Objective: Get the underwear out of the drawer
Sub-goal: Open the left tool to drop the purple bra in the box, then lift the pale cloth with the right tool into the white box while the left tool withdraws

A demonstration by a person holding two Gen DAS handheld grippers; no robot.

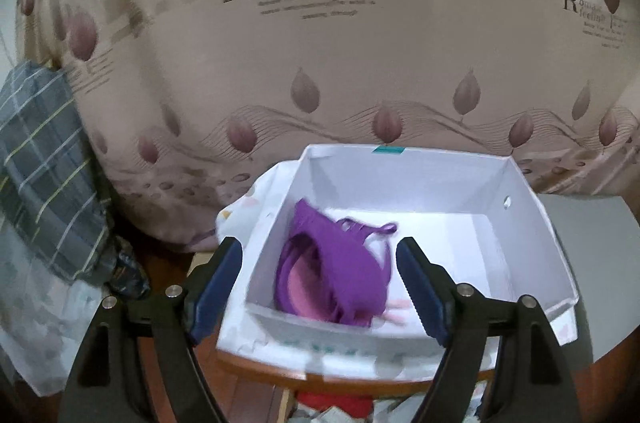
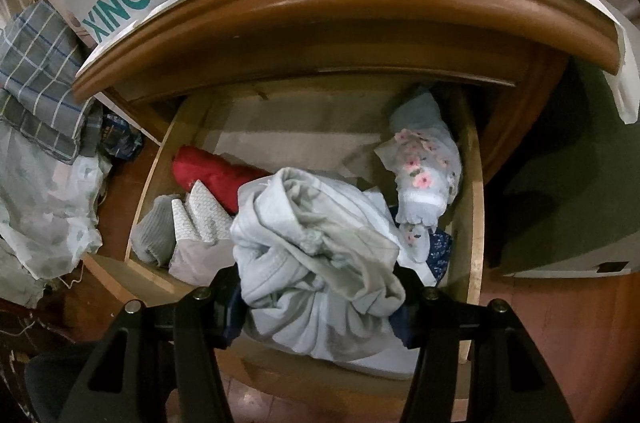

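Hovering with its jaws spread wide and nothing between them, the left gripper looks down on a purple bra that lies just ahead of its fingertips inside a white shoebox on the wooden cabinet top. The right gripper is clamped on a bunched pale blue garment above the open drawer, where a red item lies ahead to its left and a floral piece ahead to its right.
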